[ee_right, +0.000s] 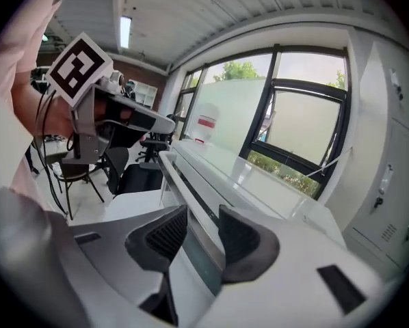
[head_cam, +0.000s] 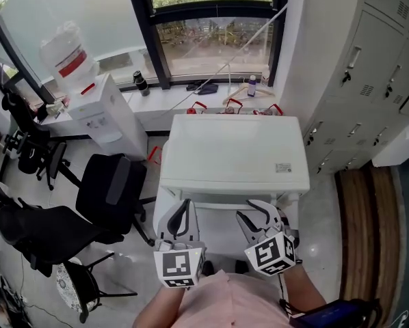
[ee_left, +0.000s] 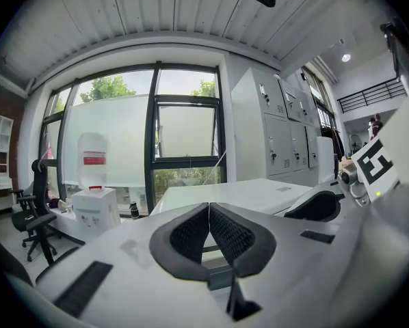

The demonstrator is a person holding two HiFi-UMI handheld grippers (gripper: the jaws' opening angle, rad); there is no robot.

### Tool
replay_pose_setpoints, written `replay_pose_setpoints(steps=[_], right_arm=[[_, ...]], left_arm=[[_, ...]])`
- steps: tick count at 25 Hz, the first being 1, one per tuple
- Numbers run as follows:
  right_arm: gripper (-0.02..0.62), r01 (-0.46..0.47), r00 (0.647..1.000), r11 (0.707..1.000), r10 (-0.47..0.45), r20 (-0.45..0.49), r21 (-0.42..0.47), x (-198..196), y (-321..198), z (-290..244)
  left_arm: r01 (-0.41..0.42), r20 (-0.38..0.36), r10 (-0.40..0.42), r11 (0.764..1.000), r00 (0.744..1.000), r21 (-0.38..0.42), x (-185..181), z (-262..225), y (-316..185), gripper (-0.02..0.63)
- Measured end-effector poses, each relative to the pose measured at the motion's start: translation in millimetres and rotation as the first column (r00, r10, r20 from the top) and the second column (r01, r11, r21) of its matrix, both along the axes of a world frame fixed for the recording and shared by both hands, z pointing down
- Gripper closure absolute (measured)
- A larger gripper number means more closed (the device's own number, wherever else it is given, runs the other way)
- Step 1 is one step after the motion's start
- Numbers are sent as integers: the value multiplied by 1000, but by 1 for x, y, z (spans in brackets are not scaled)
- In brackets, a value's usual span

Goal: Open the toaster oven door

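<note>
The white toaster oven (head_cam: 232, 152) stands on a white stand below the window, seen from above; its door faces me and its front is hidden under the top. My left gripper (head_cam: 179, 212) hovers at the oven's front left, shut with nothing between its pads (ee_left: 184, 234). In front of the oven's right half, my right gripper (head_cam: 257, 214) is open. In the right gripper view its jaws (ee_right: 203, 217) stand apart, and the oven's front top edge with a long handle bar (ee_right: 184, 178) shows through the gap, just beyond the fingertips. The oven top (ee_left: 239, 193) lies ahead of the left gripper (ee_left: 208, 207).
A water dispenser (head_cam: 98, 111) stands to the left, with black office chairs (head_cam: 112, 190) beside the stand. Grey lockers (head_cam: 368, 67) line the right wall, and a wooden bench (head_cam: 358, 231) runs below them. Bottles (head_cam: 252, 85) and small items sit on the windowsill behind the oven.
</note>
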State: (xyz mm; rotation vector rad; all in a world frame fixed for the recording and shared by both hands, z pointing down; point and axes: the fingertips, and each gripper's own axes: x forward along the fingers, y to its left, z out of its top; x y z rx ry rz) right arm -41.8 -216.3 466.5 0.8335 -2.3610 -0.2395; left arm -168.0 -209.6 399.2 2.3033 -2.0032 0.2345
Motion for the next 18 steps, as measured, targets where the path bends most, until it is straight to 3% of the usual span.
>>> replay_pose_setpoints(steps=[5,18], right_arm=[[479,19,999,1000,-20,-33,-20,1,1,1],[487,26,999,998,-28,-43,-55,0,42,10]], left_arm=[[-6,-20,6,1000,1000,-10,-4,5,2,592],[-29,-37,27,998,999,-53,-5,22,20,592]])
